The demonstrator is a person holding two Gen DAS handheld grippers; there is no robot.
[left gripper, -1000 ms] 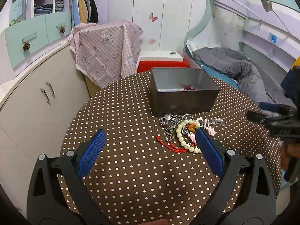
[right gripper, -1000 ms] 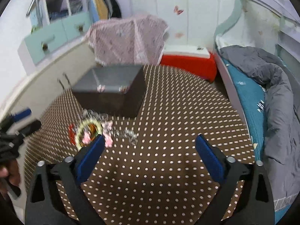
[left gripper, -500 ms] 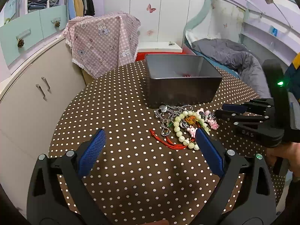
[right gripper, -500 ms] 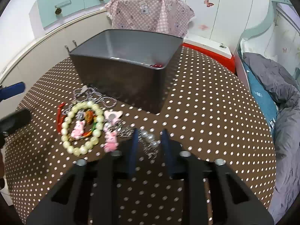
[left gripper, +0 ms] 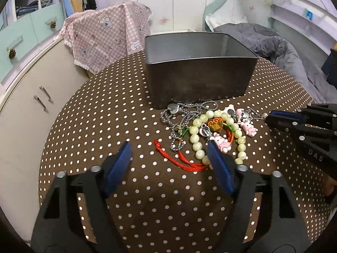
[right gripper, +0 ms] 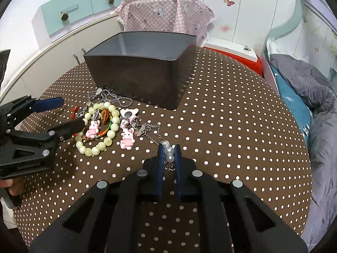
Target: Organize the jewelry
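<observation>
A pile of jewelry lies on the dotted table in front of a dark metal box (left gripper: pixel 198 78) (right gripper: pixel 145 71): a pale green bead bracelet (left gripper: pixel 198 141) (right gripper: pixel 99 126), a red cord (left gripper: pixel 181 160), a silver chain with a heart tag (left gripper: pixel 174 108), and pink bunny charms (left gripper: pixel 248 126) (right gripper: pixel 127 140). My right gripper (right gripper: pixel 168 151) is shut on a white pearl pendant (right gripper: pixel 169 154) whose thin chain (right gripper: pixel 154 132) trails to the pile. It enters the left wrist view from the right (left gripper: pixel 271 117). My left gripper (left gripper: pixel 168 160) is open, low over the red cord and bracelet.
The round table (left gripper: pixel 101 126) has a brown polka-dot cloth. A pink checked cloth (left gripper: pixel 105 35) hangs behind the box. White cabinets (left gripper: pixel 25 105) stand at the left, a bed with a grey quilt (right gripper: pixel 311 88) at the right.
My right gripper came in low from the right and closed on the pearl pendant. My left gripper moved forward toward the pile and stays open.
</observation>
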